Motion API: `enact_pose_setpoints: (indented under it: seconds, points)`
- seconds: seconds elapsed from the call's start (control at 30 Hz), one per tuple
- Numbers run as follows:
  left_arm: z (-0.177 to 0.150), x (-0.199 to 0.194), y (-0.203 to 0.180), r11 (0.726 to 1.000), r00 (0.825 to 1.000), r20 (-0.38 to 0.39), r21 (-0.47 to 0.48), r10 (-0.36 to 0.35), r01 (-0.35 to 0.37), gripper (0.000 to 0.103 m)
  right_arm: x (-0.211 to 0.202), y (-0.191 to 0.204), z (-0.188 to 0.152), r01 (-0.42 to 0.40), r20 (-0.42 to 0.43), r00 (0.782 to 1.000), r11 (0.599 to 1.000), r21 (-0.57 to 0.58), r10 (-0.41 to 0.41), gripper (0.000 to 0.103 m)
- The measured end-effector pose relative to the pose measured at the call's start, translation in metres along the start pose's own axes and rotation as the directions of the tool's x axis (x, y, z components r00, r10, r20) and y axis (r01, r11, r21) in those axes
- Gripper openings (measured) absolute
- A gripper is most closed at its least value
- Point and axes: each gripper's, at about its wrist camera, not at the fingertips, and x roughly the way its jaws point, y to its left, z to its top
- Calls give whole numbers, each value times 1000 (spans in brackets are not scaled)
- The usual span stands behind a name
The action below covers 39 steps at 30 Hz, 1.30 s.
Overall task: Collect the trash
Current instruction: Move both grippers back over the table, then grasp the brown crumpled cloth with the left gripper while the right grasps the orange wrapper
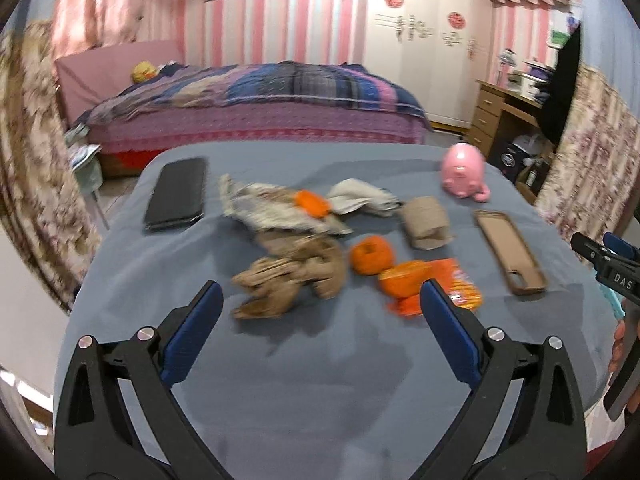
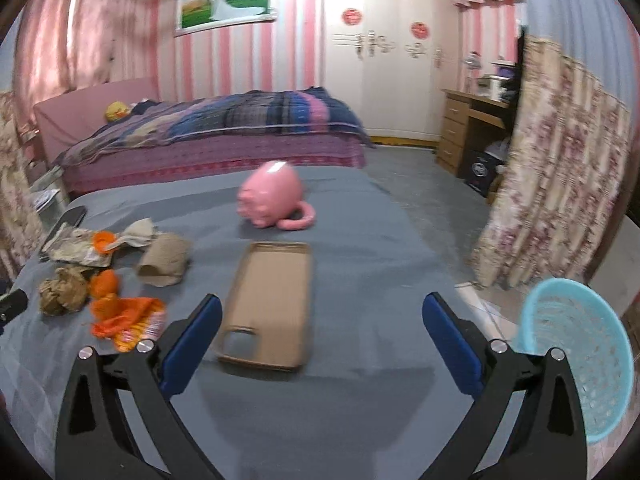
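Trash lies on the grey-blue table [image 1: 320,380]: crumpled brown paper [image 1: 292,280], a grey-white wrapper [image 1: 272,208], white tissue [image 1: 360,196], a cardboard roll [image 1: 426,222], orange peel pieces [image 1: 372,255] and an orange snack packet [image 1: 452,284]. My left gripper [image 1: 322,300] is open and empty, just short of the brown paper and the peel. My right gripper [image 2: 322,314] is open and empty above the table, over the near end of a brown phone case [image 2: 270,304]. The trash also shows in the right wrist view, at the left [image 2: 64,290]. A light blue basket [image 2: 576,360] stands off the table's right edge.
A black phone [image 1: 178,194], a pink pig mug [image 1: 464,172] and the brown phone case [image 1: 510,250] also lie on the table. The right gripper's side [image 1: 612,268] shows at the left wrist view's right edge. A bed, a wardrobe and a desk stand behind.
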Motion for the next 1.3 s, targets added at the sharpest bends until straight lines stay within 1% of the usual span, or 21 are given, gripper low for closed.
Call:
enact_pose_setpoints:
  seconds: [0.07,0.23,0.37,0.43,0.53,0.67,0.73,0.8,0.83,0.9,0.97,1.0,1.07,1.13,1.2,1.23,1.27,1.3]
  points:
    - [-4,4,12,1000,1000,-8,-14,19,-19,96,5,16,0,-19,-2,1000,1000,-19,19,98]
    - [-12,12,33,998,998,-21,-16,62,-63,96,13,51,-7,-65,-3,998,995,-76,65,98]
    - [-19,24,45,997,998,-45,-53,46,-48,95,16,64,-13,-57,8,998,989,-136,58,98]
    - [-21,29,47,998,998,-52,-56,36,-39,95,16,63,-16,-60,2,998,988,-142,61,98]
    - [-20,36,50,997,998,-58,-72,4,-8,94,20,62,-17,-52,-4,999,989,-138,52,98]
    - [-9,52,52,995,996,-74,-98,-43,36,88,22,59,-19,-55,1,998,992,-110,56,98]
    - [-6,64,51,994,992,-114,-98,-51,40,80,24,60,-19,-61,-8,998,991,-121,61,98]
    - [-4,81,49,993,983,-166,-100,-80,64,62,26,61,-21,-62,-18,998,990,-130,60,98]
    - [-3,83,49,992,980,-173,-105,-93,76,59,26,61,-22,-65,-23,998,989,-130,63,98]
    - [-2,83,48,989,980,-159,-111,-115,98,46,29,62,-24,-77,-36,997,989,-130,73,98]
    - [-5,77,45,991,985,-138,-97,-105,92,46,30,62,-24,-84,-44,996,987,-134,79,98]
    - [-6,75,45,992,986,-132,-93,-98,86,42,30,63,-25,-89,-47,995,987,-136,84,98]
    - [-10,68,46,993,989,-123,-91,-80,69,38,31,66,-25,-100,-54,994,985,-142,93,97]
    - [-17,56,52,995,994,-106,-97,-27,17,37,31,70,-26,-115,-61,992,982,-151,107,97]
    - [-23,46,60,993,996,-89,-120,5,-16,37,31,76,-27,-135,-68,990,977,-163,125,97]
    - [-26,42,64,991,997,-80,-131,14,-24,37,32,80,-27,-147,-75,988,974,-172,136,94]
    - [-29,39,66,990,997,-72,-137,21,-30,37,33,83,-28,-152,-79,987,973,-177,139,89]
    - [-30,37,67,990,997,-72,-138,21,-31,37,35,88,-28,-162,-92,985,969,-188,147,87]
